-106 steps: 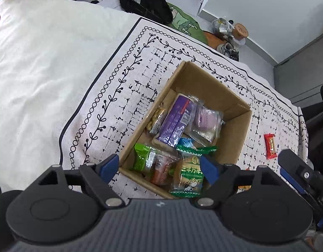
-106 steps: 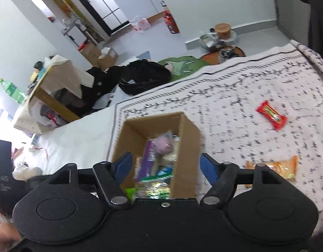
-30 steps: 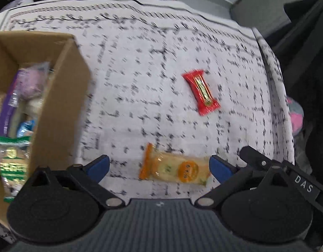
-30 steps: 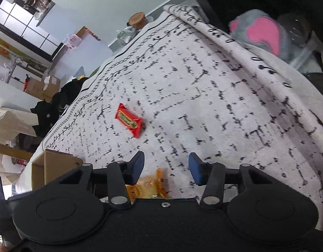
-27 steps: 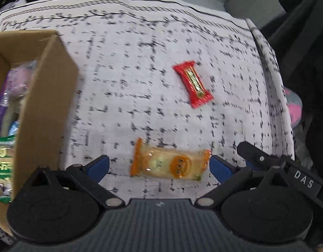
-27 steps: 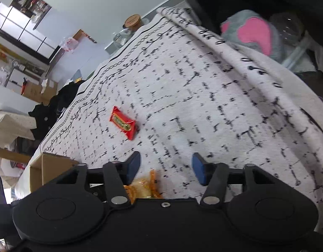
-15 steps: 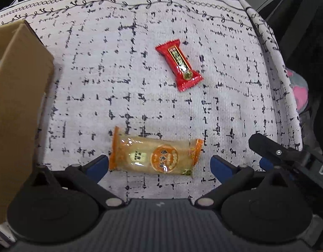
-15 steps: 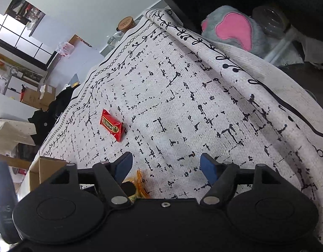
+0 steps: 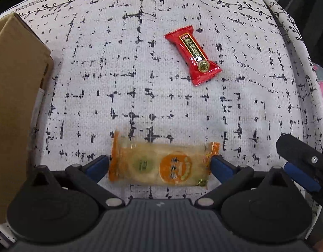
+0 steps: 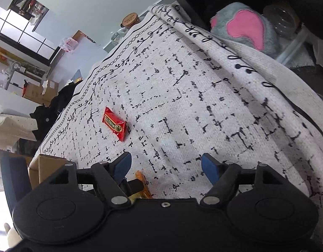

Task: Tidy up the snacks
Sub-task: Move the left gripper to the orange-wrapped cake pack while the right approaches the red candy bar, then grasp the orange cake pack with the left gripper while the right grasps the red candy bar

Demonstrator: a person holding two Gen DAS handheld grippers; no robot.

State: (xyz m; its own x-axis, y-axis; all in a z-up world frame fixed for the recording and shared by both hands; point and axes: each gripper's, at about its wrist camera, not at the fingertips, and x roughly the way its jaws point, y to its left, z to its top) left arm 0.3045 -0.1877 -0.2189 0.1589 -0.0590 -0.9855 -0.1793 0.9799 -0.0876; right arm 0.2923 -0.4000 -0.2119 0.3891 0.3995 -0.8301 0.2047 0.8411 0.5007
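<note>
Jaws of left gripper (image 9: 159,164) spread, straddling orange cracker packet (image 9: 161,166), not pinching; right gripper (image 10: 166,163) released, empty; next: clench, carry to cardboard box (image 9: 16,96)

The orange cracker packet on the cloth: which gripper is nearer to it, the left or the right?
Left. The left gripper straddles the orange cracker packet, one open finger at each end. The right gripper is open over bare cloth, with the packet beside its left finger.
</note>
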